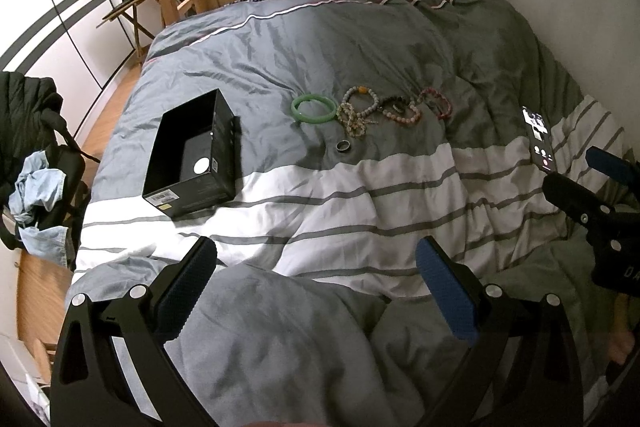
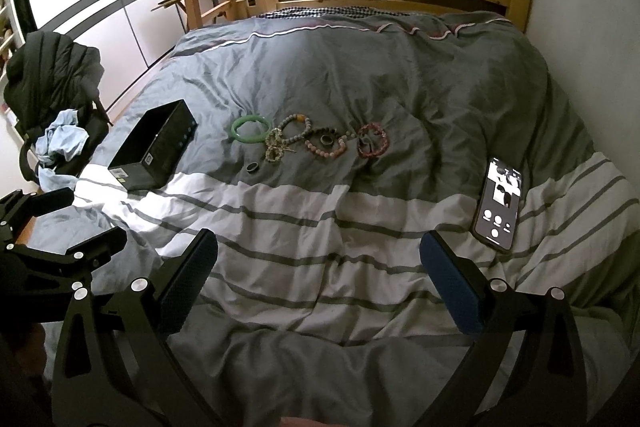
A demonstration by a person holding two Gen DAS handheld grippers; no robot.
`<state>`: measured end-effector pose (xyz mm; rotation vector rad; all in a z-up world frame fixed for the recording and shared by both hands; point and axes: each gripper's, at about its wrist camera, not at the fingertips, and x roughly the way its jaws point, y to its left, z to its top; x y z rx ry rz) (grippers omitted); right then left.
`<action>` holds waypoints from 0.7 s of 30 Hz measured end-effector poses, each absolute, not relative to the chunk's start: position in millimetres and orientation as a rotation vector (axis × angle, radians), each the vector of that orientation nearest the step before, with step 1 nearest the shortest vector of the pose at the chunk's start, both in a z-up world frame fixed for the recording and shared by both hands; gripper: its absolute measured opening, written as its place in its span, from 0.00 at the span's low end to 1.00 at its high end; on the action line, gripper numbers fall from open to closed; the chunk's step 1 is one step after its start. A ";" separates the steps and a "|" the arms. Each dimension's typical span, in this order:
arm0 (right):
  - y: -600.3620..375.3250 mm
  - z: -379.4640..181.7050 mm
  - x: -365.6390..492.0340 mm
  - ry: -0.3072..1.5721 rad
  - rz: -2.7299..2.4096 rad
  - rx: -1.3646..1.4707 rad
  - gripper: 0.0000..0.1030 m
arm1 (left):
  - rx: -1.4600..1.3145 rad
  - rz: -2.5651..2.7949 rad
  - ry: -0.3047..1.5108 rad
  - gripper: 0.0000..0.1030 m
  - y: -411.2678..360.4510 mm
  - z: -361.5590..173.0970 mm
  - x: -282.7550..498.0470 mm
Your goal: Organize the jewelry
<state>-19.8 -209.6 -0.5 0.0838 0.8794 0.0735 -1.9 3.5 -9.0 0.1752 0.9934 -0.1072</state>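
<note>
left gripper (image 1: pixel 316 291) gapes wide, blue ribbed pads gripping nothing above the rumpled grey-and-white striped duvet (image 1: pixel 360 195). right gripper (image 2: pixel 318 287) equally spread, empty. ahead, an open black cardboard box (image 1: pixel 192 155) sits left of a smooth green jade bangle (image 1: pixel 314 108), knobbly beaded bracelets (image 1: pixel 376 109) and a dark metal ring (image 1: pixel 343 146).
</note>
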 end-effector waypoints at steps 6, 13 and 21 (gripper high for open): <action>-208.6 -2.6 -19.8 0.888 0.079 0.088 0.97 | 0.182 -0.101 1.007 0.95 2.9 -13.1 -2.0; -211.9 -16.0 -13.7 0.912 0.086 0.106 0.97 | 0.188 -0.094 1.035 0.95 -0.4 -22.0 7.7; -220.9 -50.2 5.7 0.956 0.088 0.131 0.97 | 0.187 -0.118 1.069 0.95 -19.6 -48.0 36.7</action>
